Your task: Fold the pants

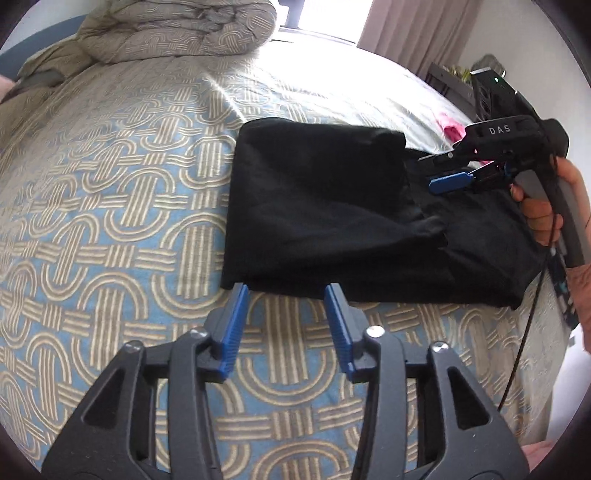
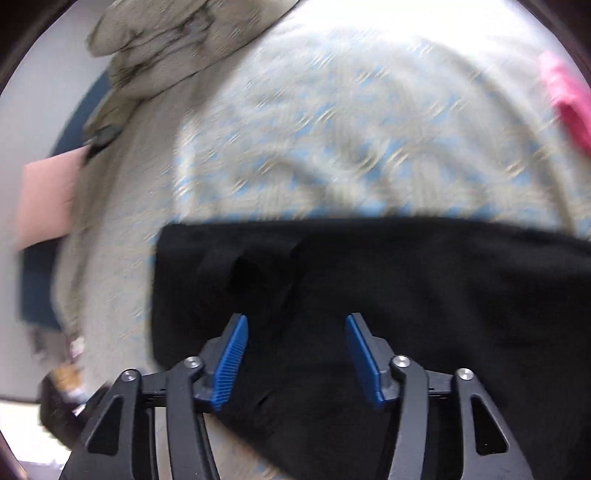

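Black pants [image 1: 332, 210] lie folded into a rough rectangle on the patterned bedspread [image 1: 110, 221]. My left gripper [image 1: 286, 291] is open and empty, its blue fingertips just at the near edge of the pants. My right gripper [image 1: 439, 177] shows in the left wrist view, held by a hand above the right part of the pants. In the blurred right wrist view the right gripper [image 2: 295, 325] is open and empty over the pants [image 2: 406, 295].
A rolled quilt [image 1: 177, 29] lies at the far end of the bed. A pink item [image 1: 452, 127] lies at the far right edge, also in the right wrist view [image 2: 569, 103]. A curtain [image 1: 417, 29] and a dark rack [image 1: 454, 85] stand beyond the bed.
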